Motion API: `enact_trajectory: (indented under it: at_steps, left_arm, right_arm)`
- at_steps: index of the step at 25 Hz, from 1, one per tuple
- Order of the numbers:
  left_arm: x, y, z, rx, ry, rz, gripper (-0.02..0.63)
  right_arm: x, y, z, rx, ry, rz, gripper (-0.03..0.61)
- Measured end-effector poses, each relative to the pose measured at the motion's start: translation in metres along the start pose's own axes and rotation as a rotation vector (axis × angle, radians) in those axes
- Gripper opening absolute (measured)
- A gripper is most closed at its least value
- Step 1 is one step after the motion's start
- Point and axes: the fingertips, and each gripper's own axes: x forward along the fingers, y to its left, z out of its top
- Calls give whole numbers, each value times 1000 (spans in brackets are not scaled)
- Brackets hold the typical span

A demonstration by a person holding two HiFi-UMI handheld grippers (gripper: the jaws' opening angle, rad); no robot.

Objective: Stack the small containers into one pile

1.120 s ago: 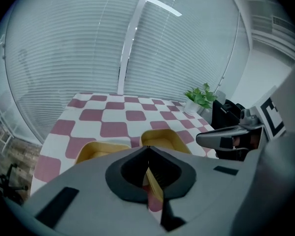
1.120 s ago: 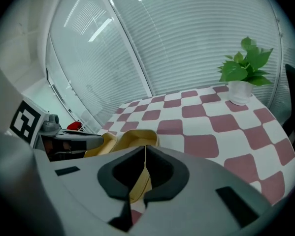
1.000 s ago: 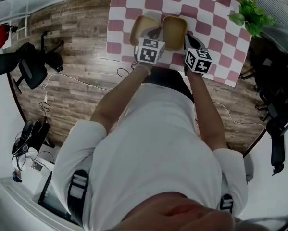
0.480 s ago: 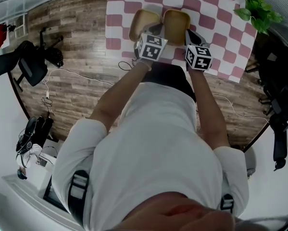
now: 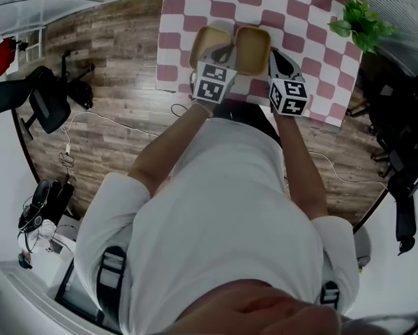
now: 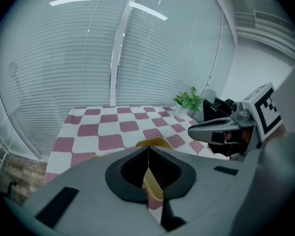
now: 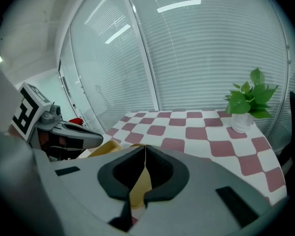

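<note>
Two tan shallow containers sit side by side near the front edge of the checked table (image 5: 306, 19). The left container (image 5: 206, 42) has my left gripper (image 5: 222, 51) at its right near rim. Its jaws are closed, and a tan wall (image 6: 152, 183) shows pinched between them. The right container (image 5: 253, 47) has my right gripper (image 5: 278, 60) at its right side. Those jaws are closed too, with a strip of tan wall (image 7: 137, 186) between them. From the left gripper view the right gripper (image 6: 221, 128) shows at the right. The right gripper view shows the left gripper (image 7: 71, 134) at its left.
A small potted plant (image 5: 362, 21) stands at the table's far right corner, also in view as the plant (image 7: 248, 102). Window blinds close off the far side. Office chairs (image 5: 45, 100) and cables lie on the wood floor to the left.
Both grippers stay at the two containers by the table's front edge. Only the head view has shifted a little; no grip has visibly changed.
</note>
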Motion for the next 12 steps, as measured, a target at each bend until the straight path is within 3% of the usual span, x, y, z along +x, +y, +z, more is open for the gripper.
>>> enact_trajectory:
  at_steps: [6,12]
  left_arm:
    - [-35,-13,47,19,-109,-29,35]
    - [-44,-12,56,25,-138,-29,35]
  right_arm:
    - [-31,12,46,13,-95,6,34]
    - [-33,19,60,16,-122,18,34]
